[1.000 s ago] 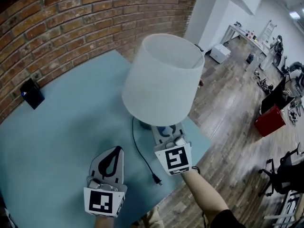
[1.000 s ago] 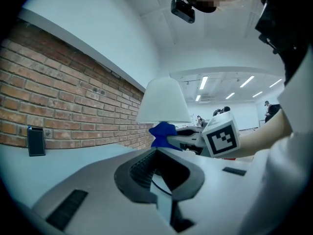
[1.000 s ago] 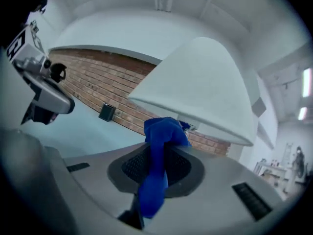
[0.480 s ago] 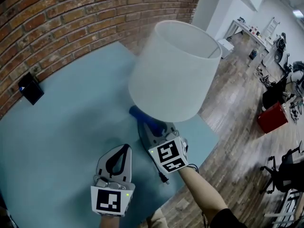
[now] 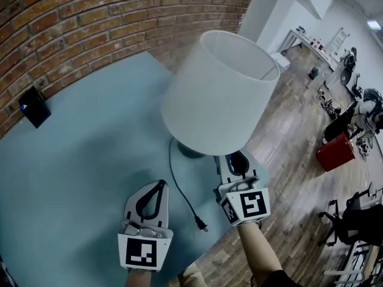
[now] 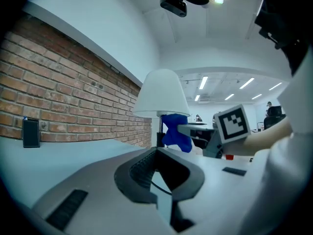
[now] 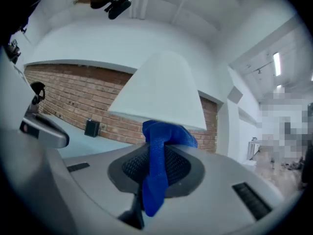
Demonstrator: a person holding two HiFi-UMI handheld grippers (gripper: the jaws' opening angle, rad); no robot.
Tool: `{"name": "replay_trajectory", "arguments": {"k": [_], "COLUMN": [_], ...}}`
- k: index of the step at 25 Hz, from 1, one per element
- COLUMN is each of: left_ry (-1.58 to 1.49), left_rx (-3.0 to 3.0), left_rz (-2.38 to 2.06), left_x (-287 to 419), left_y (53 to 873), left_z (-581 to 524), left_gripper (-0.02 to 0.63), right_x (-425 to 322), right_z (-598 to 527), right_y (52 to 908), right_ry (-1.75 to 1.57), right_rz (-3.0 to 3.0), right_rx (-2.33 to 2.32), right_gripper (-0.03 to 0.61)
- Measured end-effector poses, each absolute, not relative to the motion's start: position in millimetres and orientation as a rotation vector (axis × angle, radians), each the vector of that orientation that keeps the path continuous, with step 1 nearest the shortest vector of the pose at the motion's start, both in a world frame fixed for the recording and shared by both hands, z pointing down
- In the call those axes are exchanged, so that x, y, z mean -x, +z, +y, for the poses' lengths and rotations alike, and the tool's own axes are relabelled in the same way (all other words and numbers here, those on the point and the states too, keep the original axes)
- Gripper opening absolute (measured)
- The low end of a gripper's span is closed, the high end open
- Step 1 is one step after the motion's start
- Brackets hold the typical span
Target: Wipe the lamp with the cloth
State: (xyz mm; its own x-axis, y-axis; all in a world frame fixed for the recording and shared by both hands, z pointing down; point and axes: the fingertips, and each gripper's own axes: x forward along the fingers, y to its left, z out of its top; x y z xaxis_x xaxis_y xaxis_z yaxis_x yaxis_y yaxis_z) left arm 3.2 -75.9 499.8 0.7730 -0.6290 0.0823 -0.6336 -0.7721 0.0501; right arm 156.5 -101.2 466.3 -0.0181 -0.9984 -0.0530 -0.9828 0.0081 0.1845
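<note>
Head view: right gripper (image 5: pixel 234 160) has swung from about 8 o'clock of the lamp (image 5: pixel 215 94) base round to 4 o'clock, so the wipe seems to be working round the foot. The left gripper (image 5: pixel 159 187) sits idle over the table (image 5: pixel 72 160) at 7 o'clock. Left gripper view: jaws together, empty, with the cloth (image 6: pixel 175 131) at 12 o'clock beside the lamp stem. Right gripper view: jaws clamped on the cloth, under the shade rim. No legible writing, only square markers.

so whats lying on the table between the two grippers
A black cord, ending in its plug, lies between the left gripper and the right gripper; the head view shows it.
</note>
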Motion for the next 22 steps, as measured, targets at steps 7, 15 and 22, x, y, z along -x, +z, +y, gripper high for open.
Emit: {"name": "replay_trajectory", "arguments": {"k": [7, 15, 22], "left_ry": [0.103, 0.16, 0.176], "left_rx": [-2.848, -2.804, -2.808], "left_rz": [-0.996, -1.007, -1.059], "left_x": [-11.8, -15.4, -23.3], "left_y": [514.6, 535.2, 537.9], "left_z": [-73.1, -77.3, -72.7], "left_gripper": [0.009, 0.009, 0.009], "right_x": [-168.5, -176.1, -230.3], "right_z": [-136.5, -122.6, -124.4], "right_y": [509.5, 572.9, 492.3], "right_ry": [-0.096, 0.25, 0.311], "right_rz": [-2.149, -2.113, -2.59], "right_rx": [-2.044, -1.789, -1.972], "right_gripper": [0.061, 0.061, 0.063]}}
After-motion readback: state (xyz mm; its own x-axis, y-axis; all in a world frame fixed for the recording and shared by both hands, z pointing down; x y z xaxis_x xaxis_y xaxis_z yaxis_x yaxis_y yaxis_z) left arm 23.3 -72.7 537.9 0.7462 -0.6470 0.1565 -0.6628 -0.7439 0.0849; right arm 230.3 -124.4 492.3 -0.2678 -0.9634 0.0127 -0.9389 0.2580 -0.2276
